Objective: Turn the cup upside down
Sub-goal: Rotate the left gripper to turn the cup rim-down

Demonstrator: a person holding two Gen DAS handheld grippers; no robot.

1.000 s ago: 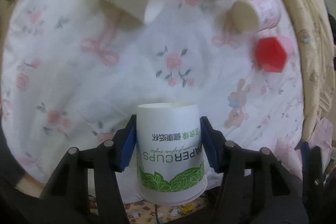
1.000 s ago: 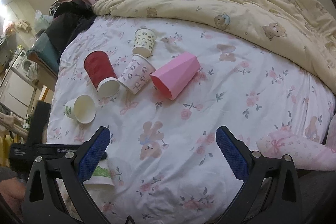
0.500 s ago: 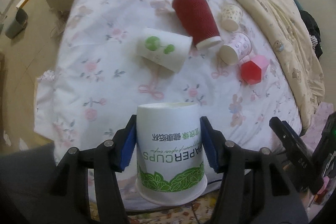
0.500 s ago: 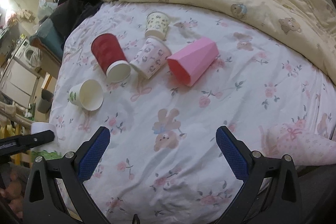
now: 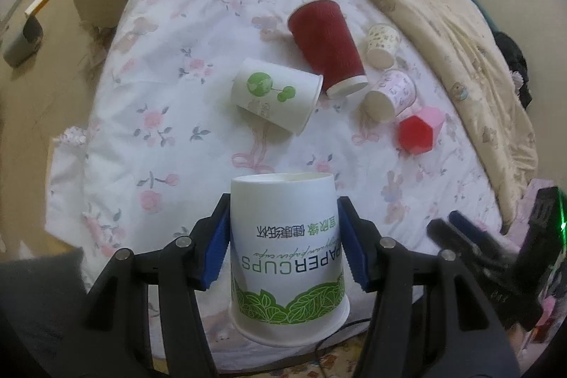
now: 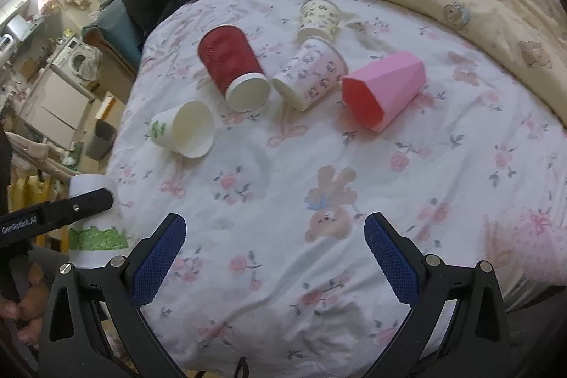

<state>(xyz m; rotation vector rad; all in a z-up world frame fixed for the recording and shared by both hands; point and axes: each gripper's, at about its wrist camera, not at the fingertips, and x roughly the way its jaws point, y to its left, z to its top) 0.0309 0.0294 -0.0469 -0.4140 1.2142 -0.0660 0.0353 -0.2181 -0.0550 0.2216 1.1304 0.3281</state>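
Your white paper cup [image 5: 285,254] carries a green leaf band and black-and-green lettering. You're over a white bedsheet [image 6: 319,183] with pink roses, bows and bunnies. On it lie a ribbed red cup [image 6: 230,69], a pink cup [image 6: 386,87] with red interior, and a white cup [image 5: 276,94] with green print. The pads [image 5: 214,250] gripping your cup are blue.

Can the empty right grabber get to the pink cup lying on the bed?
Probably yes. The right gripper is open and holds nothing, and only bare sheet lies between it and the pink cup, whose open mouth faces the gripper.
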